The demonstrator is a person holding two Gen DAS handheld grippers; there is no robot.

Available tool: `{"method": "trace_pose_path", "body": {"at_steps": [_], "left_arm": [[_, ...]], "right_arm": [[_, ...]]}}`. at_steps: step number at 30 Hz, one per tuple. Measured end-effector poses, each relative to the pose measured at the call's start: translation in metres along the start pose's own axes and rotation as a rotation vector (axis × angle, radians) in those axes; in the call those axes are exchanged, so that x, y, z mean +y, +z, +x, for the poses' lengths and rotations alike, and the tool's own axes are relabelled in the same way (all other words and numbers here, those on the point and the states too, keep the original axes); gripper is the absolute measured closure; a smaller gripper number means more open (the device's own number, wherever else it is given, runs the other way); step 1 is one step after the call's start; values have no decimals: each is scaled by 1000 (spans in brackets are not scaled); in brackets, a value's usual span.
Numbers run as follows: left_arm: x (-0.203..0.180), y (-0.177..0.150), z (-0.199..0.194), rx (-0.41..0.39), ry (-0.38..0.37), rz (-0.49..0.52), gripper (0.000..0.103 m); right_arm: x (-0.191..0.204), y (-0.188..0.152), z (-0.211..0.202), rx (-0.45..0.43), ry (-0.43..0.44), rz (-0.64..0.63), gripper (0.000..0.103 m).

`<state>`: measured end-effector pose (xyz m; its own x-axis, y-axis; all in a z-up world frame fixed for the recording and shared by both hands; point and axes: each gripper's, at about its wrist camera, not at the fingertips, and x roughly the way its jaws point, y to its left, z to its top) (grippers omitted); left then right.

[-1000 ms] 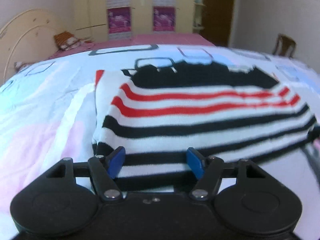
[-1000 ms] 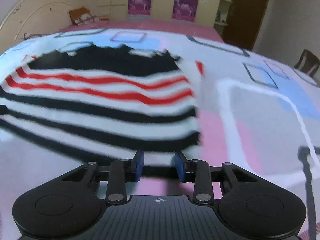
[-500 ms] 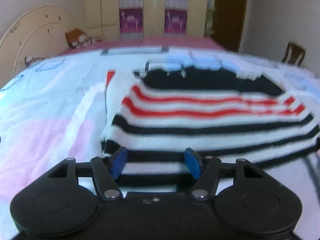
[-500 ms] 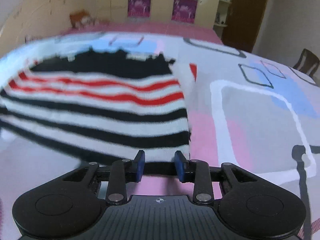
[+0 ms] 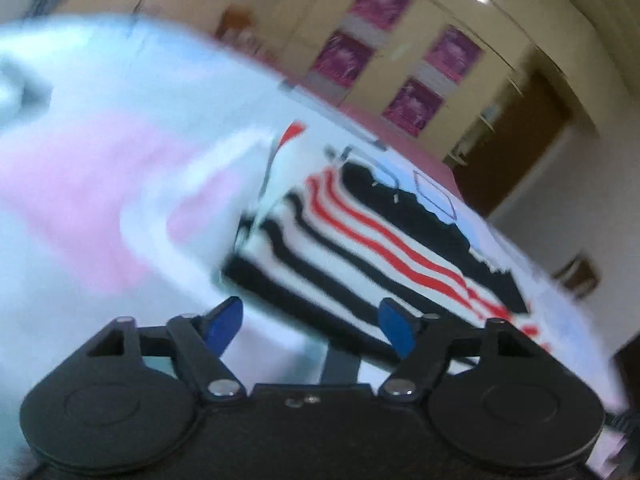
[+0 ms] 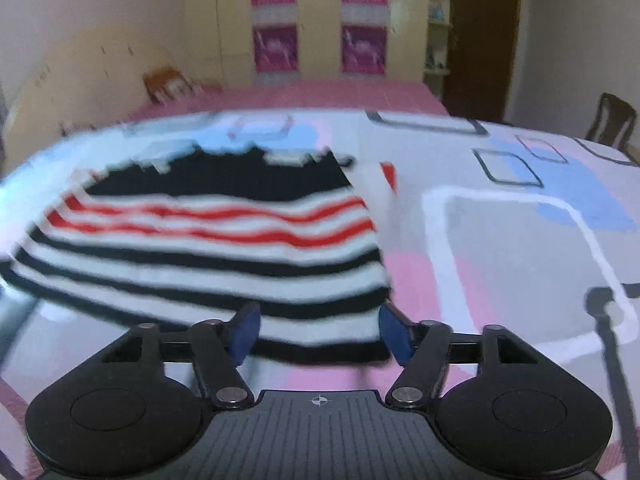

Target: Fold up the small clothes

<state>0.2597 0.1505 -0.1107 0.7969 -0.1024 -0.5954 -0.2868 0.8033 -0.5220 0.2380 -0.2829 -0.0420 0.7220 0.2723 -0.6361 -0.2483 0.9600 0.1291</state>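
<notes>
A small folded garment with black, white and red stripes (image 5: 360, 248) lies flat on the patterned bedsheet (image 5: 80, 200). It also shows in the right wrist view (image 6: 208, 248). My left gripper (image 5: 310, 326) is open and empty, tilted, just in front of the garment's near left corner. My right gripper (image 6: 320, 330) is open and empty, its blue fingertips straddling the garment's near right corner at its black hem. Both views are blurred by motion.
The bedsheet (image 6: 500, 260) has pink, blue and grey shapes and stretches to the right. A yellow wardrobe with purple posters (image 6: 320, 20) and a brown door (image 6: 480, 32) stand behind. A wooden chair (image 6: 612, 120) stands at far right. A curved headboard (image 6: 60, 76) is at left.
My right gripper opened wide from a narrow gap. My left gripper rolled sharply and pulled back a little from the garment's hem. Both cameras lifted slightly.
</notes>
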Motion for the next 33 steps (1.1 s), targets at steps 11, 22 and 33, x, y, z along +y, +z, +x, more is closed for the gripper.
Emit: {"method": "trace_pose_path", "body": {"at_steps": [11, 22, 33], "left_arm": [[12, 15, 51, -152, -74, -235, 40], [18, 38, 54, -145, -158, -332, 86], [21, 38, 63, -106, -129, -323, 86]], "right_arm": [[33, 49, 52, 55, 196, 151, 96], [78, 74, 97, 78, 231, 114, 96], [94, 60, 130, 178, 211, 55, 99]]}}
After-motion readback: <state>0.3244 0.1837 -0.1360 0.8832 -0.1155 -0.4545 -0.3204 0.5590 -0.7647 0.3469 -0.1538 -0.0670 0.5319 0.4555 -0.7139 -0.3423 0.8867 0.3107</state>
